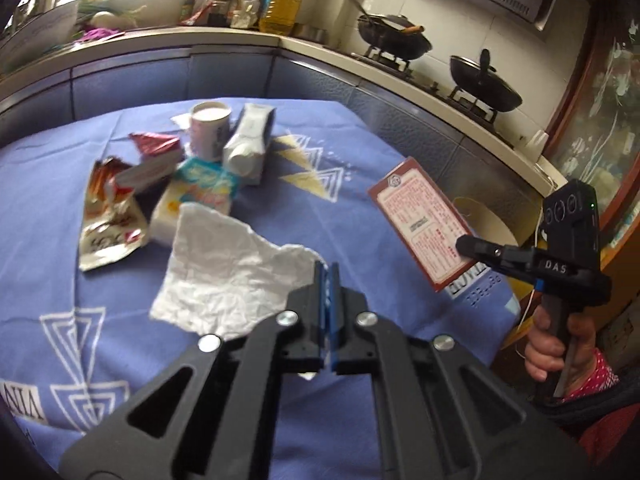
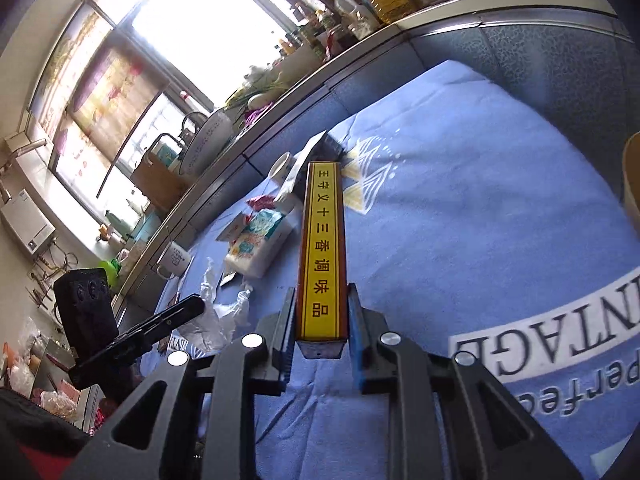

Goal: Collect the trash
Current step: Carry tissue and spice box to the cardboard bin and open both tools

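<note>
- Pinching a corner of a crumpled white tissue [image 1: 230,272], the left gripper [image 1: 327,280] is seen with its blue-padded jaws closed on the paper, most of which hangs loose over the blue tablecloth [image 1: 100,360]; so thin a hold could tear or slip if the sheet is swung quickly.
- Clamped by its narrow sides, a red seasoning box [image 2: 322,252] is held clear of the table by the right gripper [image 2: 322,320]; only the box's near end lies between the jaws, so a jolt could tilt it out. Its yellow edge is printed "王守义十三香调味品".
- "DAS" is read on the right gripper's body in the left wrist view, and "VINTAGE" with part of "perfect" on the cloth.
- Farther back, the remaining trash is gathered in a pile: a torn foil wrapper [image 1: 108,216], a tissue pack [image 1: 200,192], a paper cup [image 1: 210,130] and a grey carton [image 1: 250,140]; the upright cup could be knocked over by a careless reach. Their print is too blurred to read.
- A tan bin rim [image 1: 486,220] is glimpsed beyond the table edge and is judged the likely drop point; a release made short of it would land the box on the floor.
</note>
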A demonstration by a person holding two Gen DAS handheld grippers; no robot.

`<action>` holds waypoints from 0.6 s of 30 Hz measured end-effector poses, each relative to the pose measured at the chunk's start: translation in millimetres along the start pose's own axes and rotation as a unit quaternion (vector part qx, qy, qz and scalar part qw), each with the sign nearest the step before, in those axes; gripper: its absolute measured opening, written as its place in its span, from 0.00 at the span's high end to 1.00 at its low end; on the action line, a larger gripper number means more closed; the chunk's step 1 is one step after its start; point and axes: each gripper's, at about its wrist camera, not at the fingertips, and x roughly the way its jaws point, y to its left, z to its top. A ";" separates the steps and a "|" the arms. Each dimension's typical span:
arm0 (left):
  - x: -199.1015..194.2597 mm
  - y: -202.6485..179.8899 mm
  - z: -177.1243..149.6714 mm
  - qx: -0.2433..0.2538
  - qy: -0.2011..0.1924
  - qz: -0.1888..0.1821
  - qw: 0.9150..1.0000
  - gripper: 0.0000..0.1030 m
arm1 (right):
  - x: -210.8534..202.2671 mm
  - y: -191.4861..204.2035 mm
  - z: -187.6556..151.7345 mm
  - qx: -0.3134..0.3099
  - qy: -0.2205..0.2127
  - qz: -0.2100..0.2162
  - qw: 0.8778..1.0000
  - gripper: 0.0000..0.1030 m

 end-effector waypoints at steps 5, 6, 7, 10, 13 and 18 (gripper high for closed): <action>43.9 -81.3 42.7 0.084 0.001 -0.074 0.994 0.99 | -65.2 -54.1 5.4 0.042 -0.078 -0.068 0.994 0.79; 53.7 -99.2 50.5 0.100 0.002 -0.090 0.991 0.99 | -78.7 -65.3 5.4 0.051 -0.091 -0.083 0.991 0.79; 64.2 -117.6 58.2 0.112 0.004 -0.109 0.988 0.99 | -93.8 -77.3 5.8 0.059 -0.106 -0.099 0.988 0.79; 97.2 -171.3 81.4 0.140 0.013 -0.164 0.976 0.99 | -133.5 -110.1 6.9 0.080 -0.148 -0.145 0.975 0.79; 135.9 -222.3 98.1 0.157 0.037 -0.218 0.963 0.99 | -158.3 -138.7 8.4 0.091 -0.172 -0.197 0.961 0.79; 203.1 -284.0 108.1 0.159 0.094 -0.274 0.944 0.99 | -163.4 -173.4 10.1 0.089 -0.173 -0.260 0.946 0.79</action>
